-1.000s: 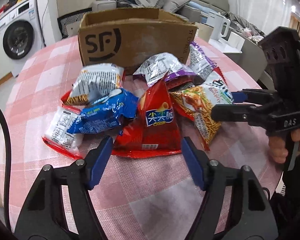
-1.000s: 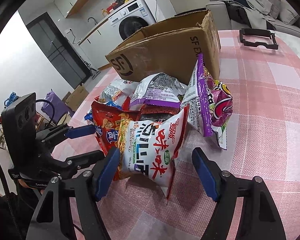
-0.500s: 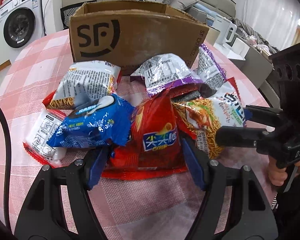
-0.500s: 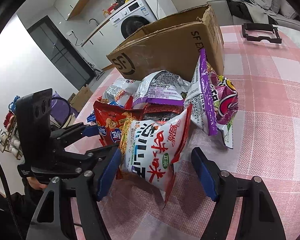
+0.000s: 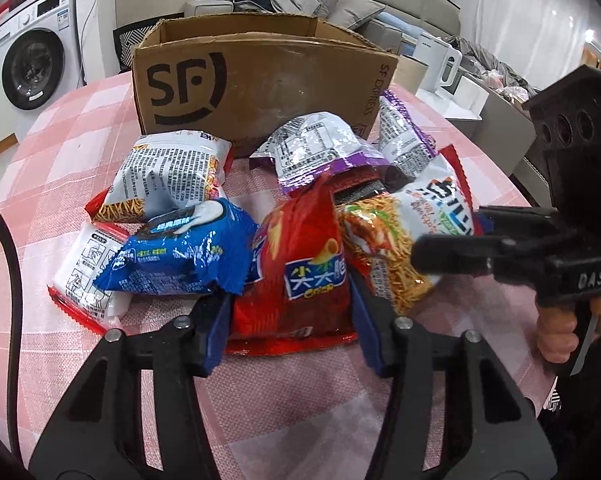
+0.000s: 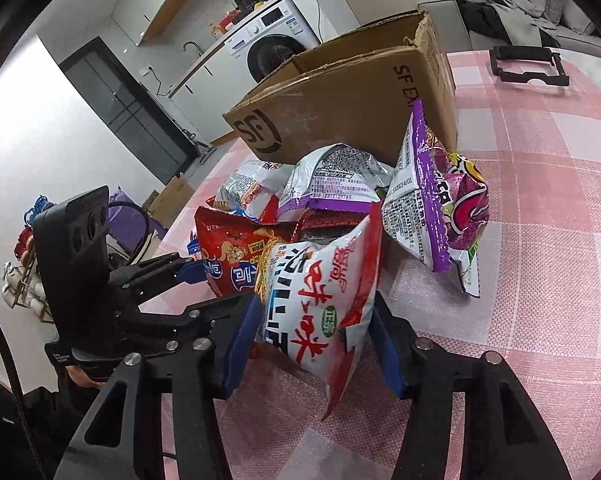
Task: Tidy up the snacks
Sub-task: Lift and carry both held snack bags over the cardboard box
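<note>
Several snack bags lie heaped on a pink checked tablecloth [image 5: 52, 148] in front of an open SF cardboard box [image 5: 260, 92]. My left gripper [image 5: 290, 322] is closing on the red chip bag [image 5: 300, 264]. Its blue pads press both sides near the bag's lower end, and the bag still rests on the cloth. My right gripper [image 6: 314, 338] is closing on the white and red noodle-snack bag [image 6: 316, 292], which is squeezed between its pads. The same gripper [image 5: 448, 236] shows at the right of the left wrist view. A blue bag [image 5: 180, 256] and a purple bag [image 6: 440, 208] lie beside them.
A silver and purple bag [image 5: 320, 148] and a white printed bag [image 5: 168, 172] lean near the box. A black frame [image 6: 528, 64] lies on the far side of the table. The washing machine [image 5: 28, 64] and a sofa [image 5: 400, 4] stand beyond the table's edge.
Both grippers moved forward onto the heap. The left jaws narrowed around the red bag, and the right jaws narrowed around the white and red bag, which now looks pinched.
</note>
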Demonstrator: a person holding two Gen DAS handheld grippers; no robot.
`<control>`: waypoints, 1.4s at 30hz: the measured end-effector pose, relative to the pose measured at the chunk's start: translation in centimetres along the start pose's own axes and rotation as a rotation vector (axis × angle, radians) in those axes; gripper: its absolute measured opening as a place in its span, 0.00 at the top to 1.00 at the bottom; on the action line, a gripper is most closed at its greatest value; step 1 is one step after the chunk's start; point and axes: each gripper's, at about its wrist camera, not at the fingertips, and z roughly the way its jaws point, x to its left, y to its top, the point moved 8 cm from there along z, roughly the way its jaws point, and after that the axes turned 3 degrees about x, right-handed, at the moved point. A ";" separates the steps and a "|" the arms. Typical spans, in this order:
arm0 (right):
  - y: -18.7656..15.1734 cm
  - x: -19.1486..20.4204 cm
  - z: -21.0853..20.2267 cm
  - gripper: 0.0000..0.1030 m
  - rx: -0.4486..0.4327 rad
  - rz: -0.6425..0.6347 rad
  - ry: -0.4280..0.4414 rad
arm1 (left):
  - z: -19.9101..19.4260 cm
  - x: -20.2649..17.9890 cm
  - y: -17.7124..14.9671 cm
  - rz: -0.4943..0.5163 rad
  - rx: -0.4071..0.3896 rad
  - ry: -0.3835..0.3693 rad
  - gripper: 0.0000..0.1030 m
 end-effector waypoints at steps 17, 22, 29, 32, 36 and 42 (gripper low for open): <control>1.3 0.9 -3.2 0.59 -0.112 -0.038 0.002 | -4.1 -0.7 0.6 0.004 -0.077 -0.036 0.52; 1.5 1.4 -4.2 0.59 -0.137 -0.046 0.016 | -5.9 -0.5 1.1 -0.003 -0.105 -0.044 0.52; 1.9 1.8 -5.3 0.59 -0.169 -0.045 0.025 | -8.2 -0.3 1.7 -0.003 -0.141 -0.047 0.52; 2.0 1.7 -5.8 0.59 -0.185 -0.040 0.021 | -9.0 -0.3 2.0 -0.010 -0.155 -0.046 0.52; 2.4 1.4 -6.4 0.59 -0.209 -0.027 0.018 | -9.5 -0.5 2.4 -0.013 -0.171 -0.038 0.52; 2.8 1.2 -7.6 0.59 -0.250 -0.012 0.018 | -9.8 -0.5 2.9 -0.015 -0.186 -0.013 0.52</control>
